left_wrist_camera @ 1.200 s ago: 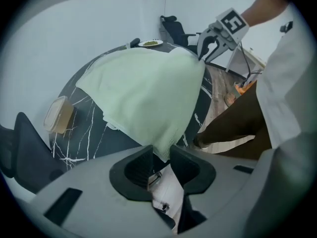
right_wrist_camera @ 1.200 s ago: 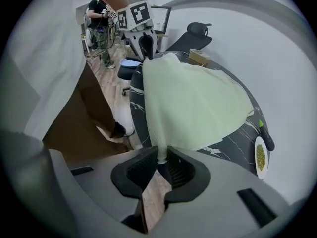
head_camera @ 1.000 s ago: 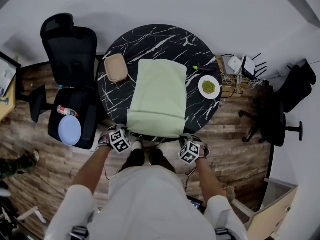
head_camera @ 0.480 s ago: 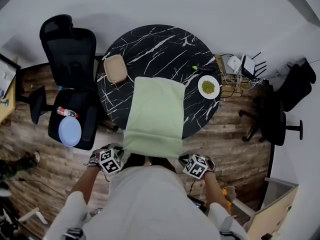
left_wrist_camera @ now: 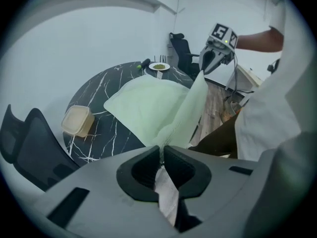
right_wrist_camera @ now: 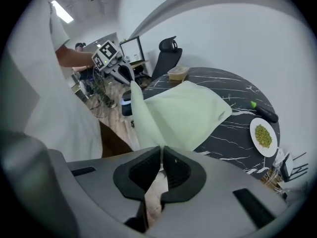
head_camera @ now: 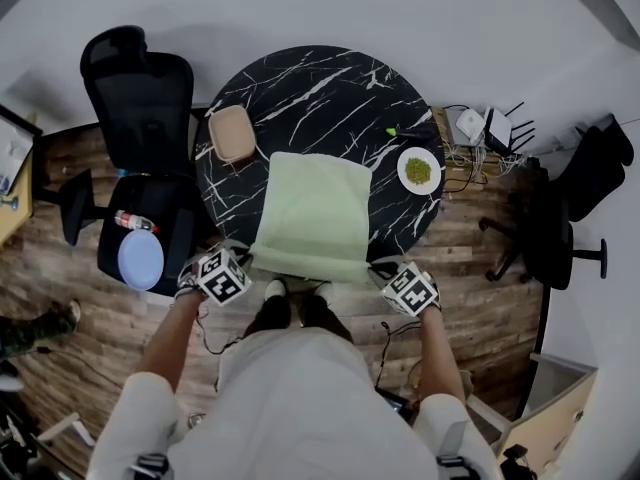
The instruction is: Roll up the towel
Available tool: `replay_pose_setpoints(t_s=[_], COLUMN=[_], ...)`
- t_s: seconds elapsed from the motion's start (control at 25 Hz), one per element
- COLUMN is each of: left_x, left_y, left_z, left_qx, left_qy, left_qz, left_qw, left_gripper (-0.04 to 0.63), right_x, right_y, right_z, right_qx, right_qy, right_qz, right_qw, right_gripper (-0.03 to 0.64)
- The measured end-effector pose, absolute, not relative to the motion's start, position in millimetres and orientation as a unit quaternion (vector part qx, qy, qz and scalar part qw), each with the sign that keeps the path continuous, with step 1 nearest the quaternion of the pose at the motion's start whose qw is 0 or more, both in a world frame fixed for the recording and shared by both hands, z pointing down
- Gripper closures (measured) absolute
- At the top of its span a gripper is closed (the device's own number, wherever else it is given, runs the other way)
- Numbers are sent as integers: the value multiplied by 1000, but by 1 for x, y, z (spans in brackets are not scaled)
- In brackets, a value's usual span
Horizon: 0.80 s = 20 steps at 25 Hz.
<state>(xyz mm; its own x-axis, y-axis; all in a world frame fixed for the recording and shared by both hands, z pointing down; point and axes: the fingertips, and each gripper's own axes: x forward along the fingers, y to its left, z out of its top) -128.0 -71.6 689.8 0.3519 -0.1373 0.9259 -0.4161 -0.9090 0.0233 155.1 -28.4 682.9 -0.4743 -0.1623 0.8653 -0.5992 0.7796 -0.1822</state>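
Step in hand: start of the roll, judged from the grasp; no turn is formed yet.
Left hand-held gripper point(left_wrist_camera: 162, 150): jaws closed on the near left corner of the pale green rectangular cloth towel point(head_camera: 312, 208); fabric passes between the pads and trails behind them.
Right hand-held gripper point(right_wrist_camera: 162, 152): jaws closed on the near right corner of the towel; fabric is pinched in the same way.
Towel position: the near hem spans from one hand-held gripper to the other and is raised. Ahead of both, the rest lies flat on the round black marble-pattern worktop point(head_camera: 320, 88).
Next move calls for: both corners carried forward and over together, level with each other, so that the hem lands square on the flat part as the first turn. Uneven travel would likely skew the roll.
Clearance: the beige lidded container point(head_camera: 232, 134) sits ahead and left of the left hand-held gripper. The white plate of green food point(head_camera: 418, 171) sits ahead and right of the right one. Both are apart from the towel.
Hidden: in the head view the marker cubes cover the jaw tips, and the towel covers the near worktop rim.
Unclear: the small dark item beyond the plate.
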Motion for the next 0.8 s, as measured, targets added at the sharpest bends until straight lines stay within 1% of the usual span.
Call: replay_pose_setpoints(t_s=[0.2, 0.32, 0.36, 0.4, 0.52, 0.6, 0.64, 0.72, 0.8], left_x=[-114, -114, -114, -115, -119, -124, -126, -128, -125], left_y=[-130, -142, -144, -147, -161, -168, -167, -157, -132], left_z=[720, 739, 744, 746, 740, 733, 729, 717, 706], left_qx=[793, 774, 770, 769, 773, 779, 783, 798, 818], left_qy=[-198, -212, -221, -234, -300, -328, -333, -324, -282], left_qz=[556, 576, 577, 573, 534, 510, 501, 487, 489], left_qw=[149, 155, 158, 161, 165, 162, 160, 146, 114], left_gripper=[572, 553, 532, 504, 455, 407, 403, 405, 405], right_x=[165, 168, 171, 173, 186, 193, 190, 173, 152], right_y=[-77, -95, -99, -102, -115, -121, -120, -102, -69], right_z=[716, 738, 745, 750, 746, 730, 720, 704, 700], right_qx=[267, 298, 313, 330, 401, 437, 439, 401, 330], right_qy=[-790, -768, -762, -758, -749, -748, -756, -788, -815], right_qz=[240, 231, 229, 226, 193, 154, 132, 90, 55], right_qw=[498, 517, 518, 515, 492, 475, 467, 459, 474], right_gripper=[609, 599, 587, 560, 459, 459, 463, 503, 505])
